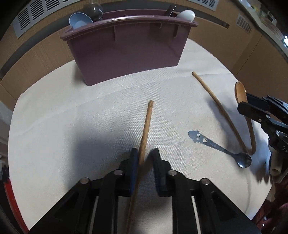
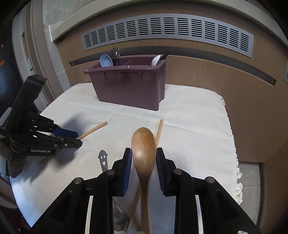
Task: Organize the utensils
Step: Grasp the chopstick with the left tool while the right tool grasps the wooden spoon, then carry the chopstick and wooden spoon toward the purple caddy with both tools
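Observation:
A purple utensil bin [image 1: 126,54] stands at the far side of the white cloth, also in the right wrist view [image 2: 129,86]; it holds a blue spoon [image 1: 79,20], a white spoon [image 1: 186,14] and dark utensils. My left gripper [image 1: 144,156] is open around a wooden chopstick [image 1: 146,126] that lies on the cloth. My right gripper [image 2: 144,156] has its jaws around the bowl of a wooden spoon [image 2: 144,144]; the pads sit at its edges. A second chopstick [image 1: 216,106] and a metal smiley-handled spoon [image 1: 216,146] lie between the grippers.
The white cloth [image 2: 189,117] covers the table; its fringed right edge [image 2: 235,162] drops off. A wood-panelled wall with a grey vent grille [image 2: 167,28] stands behind the bin.

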Demonstrator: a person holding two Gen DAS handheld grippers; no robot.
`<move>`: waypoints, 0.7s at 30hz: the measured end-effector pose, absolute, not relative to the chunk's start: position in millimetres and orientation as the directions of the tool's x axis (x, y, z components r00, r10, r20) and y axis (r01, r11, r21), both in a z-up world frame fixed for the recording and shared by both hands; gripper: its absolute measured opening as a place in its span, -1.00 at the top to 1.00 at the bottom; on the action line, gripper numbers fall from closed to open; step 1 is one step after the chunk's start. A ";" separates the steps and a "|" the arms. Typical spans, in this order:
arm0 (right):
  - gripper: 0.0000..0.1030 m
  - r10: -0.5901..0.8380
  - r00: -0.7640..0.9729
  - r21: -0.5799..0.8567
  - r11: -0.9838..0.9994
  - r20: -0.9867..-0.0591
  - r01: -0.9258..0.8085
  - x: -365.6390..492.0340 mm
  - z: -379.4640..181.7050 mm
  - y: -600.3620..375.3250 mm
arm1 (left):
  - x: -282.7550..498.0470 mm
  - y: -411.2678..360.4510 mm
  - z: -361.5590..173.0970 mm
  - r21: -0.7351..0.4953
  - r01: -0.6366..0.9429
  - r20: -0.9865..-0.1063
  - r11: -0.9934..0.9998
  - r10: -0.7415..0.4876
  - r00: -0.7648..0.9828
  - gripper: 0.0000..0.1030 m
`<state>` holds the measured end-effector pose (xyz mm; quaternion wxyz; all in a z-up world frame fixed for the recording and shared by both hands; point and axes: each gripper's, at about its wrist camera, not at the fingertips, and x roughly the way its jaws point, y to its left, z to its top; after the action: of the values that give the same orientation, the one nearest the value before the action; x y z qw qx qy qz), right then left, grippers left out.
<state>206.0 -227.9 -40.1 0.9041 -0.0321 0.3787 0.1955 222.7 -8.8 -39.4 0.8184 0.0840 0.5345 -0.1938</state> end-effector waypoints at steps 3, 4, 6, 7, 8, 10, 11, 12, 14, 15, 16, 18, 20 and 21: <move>0.50 0.340 0.637 0.113 0.922 -0.692 -0.370 205.7 -39.5 -227.5 | 214.2 -8.5 -39.8 -0.064 0.423 -0.891 0.904 -0.243 0.384 0.87; 0.50 0.340 0.641 0.118 0.924 -0.688 -0.364 205.4 -38.2 -227.6 | 211.5 -5.6 -38.7 -0.082 0.422 -0.886 0.903 -0.260 0.384 0.89; 0.50 0.344 0.652 0.129 0.926 -0.676 -0.355 202.5 -35.4 -228.8 | 199.9 -0.2 -34.1 -0.118 0.404 -0.875 0.907 -0.287 0.390 0.90; 0.50 0.347 0.657 0.136 0.927 -0.669 -0.351 200.7 -33.3 -229.9 | 192.0 3.5 -27.0 -0.133 0.384 -0.855 0.914 -0.302 0.421 0.90; 0.50 0.348 0.663 0.139 0.927 -0.663 -0.348 199.1 -32.1 -230.4 | 187.1 4.5 -20.3 -0.141 0.368 -0.835 0.919 -0.311 0.455 0.90; 0.51 0.347 0.679 0.141 0.930 -0.647 -0.340 195.4 -28.3 -230.8 | 172.3 12.6 2.8 -0.192 0.316 -0.754 0.929 -0.346 0.559 0.90; 0.51 0.347 0.687 0.143 0.931 -0.638 -0.337 193.6 -26.2 -231.0 | 166.5 18.8 12.3 -0.223 0.297 -0.717 0.928 -0.363 0.595 0.90; 0.51 0.349 0.695 0.146 0.931 -0.629 -0.335 191.9 -24.3 -230.7 | 161.1 24.7 21.4 -0.259 0.277 -0.676 0.925 -0.378 0.632 0.90; 0.51 0.354 0.713 0.150 0.930 -0.605 -0.335 188.8 -18.5 -229.5 | 153.1 32.7 36.5 -0.319 0.253 -0.597 0.913 -0.401 0.695 0.90; 0.51 0.356 0.720 0.150 0.930 -0.596 -0.336 187.8 -15.7 -228.3 | 150.2 33.8 42.2 -0.327 0.245 -0.572 0.913 -0.397 0.717 0.90; 0.53 0.360 0.728 0.151 0.929 -0.584 -0.338 186.9 -12.4 -226.9 | 148.8 36.9 48.5 -0.326 0.239 -0.544 0.915 -0.388 0.744 0.90; 0.88 0.366 0.738 0.156 0.927 -0.567 -0.340 186.4 -8.0 -224.4 | 144.1 41.5 57.4 -0.326 0.210 -0.488 0.922 -0.355 0.798 0.90; 0.88 0.381 0.756 0.189 0.924 -0.532 -0.332 188.1 -1.7 -224.7 | 152.9 34.4 59.8 -0.353 0.204 -0.426 0.913 -0.351 0.834 0.90; 0.88 0.388 0.763 0.202 0.921 -0.516 -0.332 189.7 1.5 -223.5 | 153.5 32.7 63.0 -0.359 0.208 -0.399 0.910 -0.351 0.847 0.90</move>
<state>189.7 -223.5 1.5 0.9377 0.0494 0.2854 0.1921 153.5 32.7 63.0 0.9488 -0.1527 0.2341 -0.1471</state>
